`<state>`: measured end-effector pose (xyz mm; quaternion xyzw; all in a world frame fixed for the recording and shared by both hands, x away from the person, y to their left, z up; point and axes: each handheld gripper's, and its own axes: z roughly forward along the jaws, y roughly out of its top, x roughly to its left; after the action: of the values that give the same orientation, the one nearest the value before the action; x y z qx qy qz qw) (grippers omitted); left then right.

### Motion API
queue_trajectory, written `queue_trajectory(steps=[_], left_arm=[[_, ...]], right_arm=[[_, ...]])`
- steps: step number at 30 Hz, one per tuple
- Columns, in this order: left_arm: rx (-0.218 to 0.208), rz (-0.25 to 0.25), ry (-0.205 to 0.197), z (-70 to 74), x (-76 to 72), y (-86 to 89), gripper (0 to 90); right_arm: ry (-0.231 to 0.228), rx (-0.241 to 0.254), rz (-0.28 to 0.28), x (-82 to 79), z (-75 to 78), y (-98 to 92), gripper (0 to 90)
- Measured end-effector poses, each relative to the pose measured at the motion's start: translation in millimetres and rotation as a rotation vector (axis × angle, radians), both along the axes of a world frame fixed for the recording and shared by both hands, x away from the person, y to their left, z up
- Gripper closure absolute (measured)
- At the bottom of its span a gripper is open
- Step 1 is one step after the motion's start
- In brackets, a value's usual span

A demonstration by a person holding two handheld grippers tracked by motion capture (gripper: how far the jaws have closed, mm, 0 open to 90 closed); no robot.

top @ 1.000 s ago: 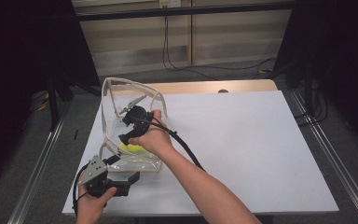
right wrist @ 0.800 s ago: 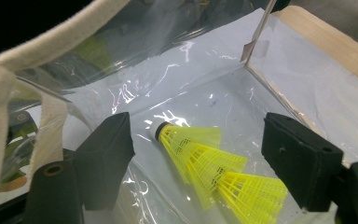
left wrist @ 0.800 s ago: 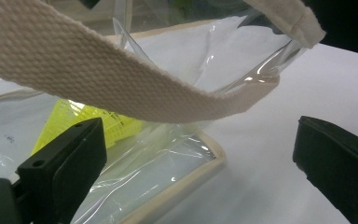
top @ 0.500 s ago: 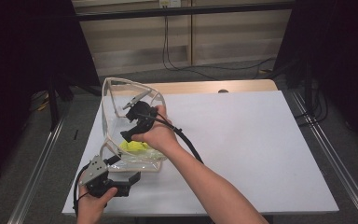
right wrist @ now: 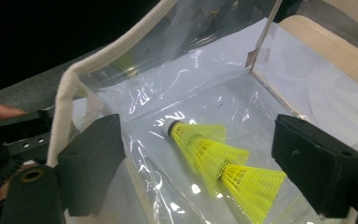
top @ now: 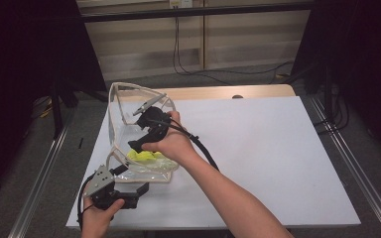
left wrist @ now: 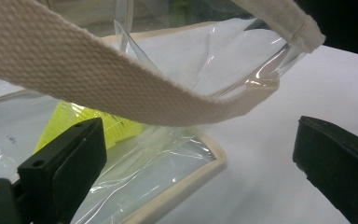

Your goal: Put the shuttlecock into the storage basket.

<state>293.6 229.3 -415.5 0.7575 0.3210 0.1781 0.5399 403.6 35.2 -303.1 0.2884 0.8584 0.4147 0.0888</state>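
A clear plastic bag (top: 121, 106) with beige trim stands open on the white table (top: 258, 148). Yellow shuttlecocks (top: 146, 156) lie nested on its floor (right wrist: 219, 158). My right gripper (top: 138, 145) hangs inside the bag's mouth just above them. It is open; its jaws have just been opening, and the shuttlecocks lie loose below the gap (right wrist: 205, 158). My left gripper (top: 141, 190) rests open at the bag's near corner. In the left gripper view a beige strap (left wrist: 98, 84) sags across in front of its jaws (left wrist: 200, 154), with the bag's trim (left wrist: 191, 182) and yellow feathers (left wrist: 70, 119) behind.
The white table stretches bare to the right of the bag. A wooden strip (top: 258, 91) runs along its back edge. Metal rails (top: 347, 163) flank both sides, and cables (top: 188, 64) hang at the back wall.
My right hand has lifted a little, up and away from the shuttlecocks, which stay on the bag's floor. The left hand has kept still.
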Motion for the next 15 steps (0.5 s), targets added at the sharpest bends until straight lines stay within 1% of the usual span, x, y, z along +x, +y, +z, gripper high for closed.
queue_trajectory(steps=[3, 9, 15], left_arm=[[0.000, 0.001, -0.001, -0.1, 0.1, 0.0, 2.8], [0.000, -0.001, 0.002, -0.4, 0.0, -0.6, 2.8], [0.007, -0.001, -0.006, 0.1, 0.1, 0.1, 2.8]], right_arm=[[0.009, 0.015, 0.010, -1.4, 3.1, -3.6, 13.9], [0.010, 0.039, 0.022, -4.2, 7.9, -11.6, 11.5], [0.013, 0.042, 0.037, -6.8, 10.2, -19.0, 9.0]])
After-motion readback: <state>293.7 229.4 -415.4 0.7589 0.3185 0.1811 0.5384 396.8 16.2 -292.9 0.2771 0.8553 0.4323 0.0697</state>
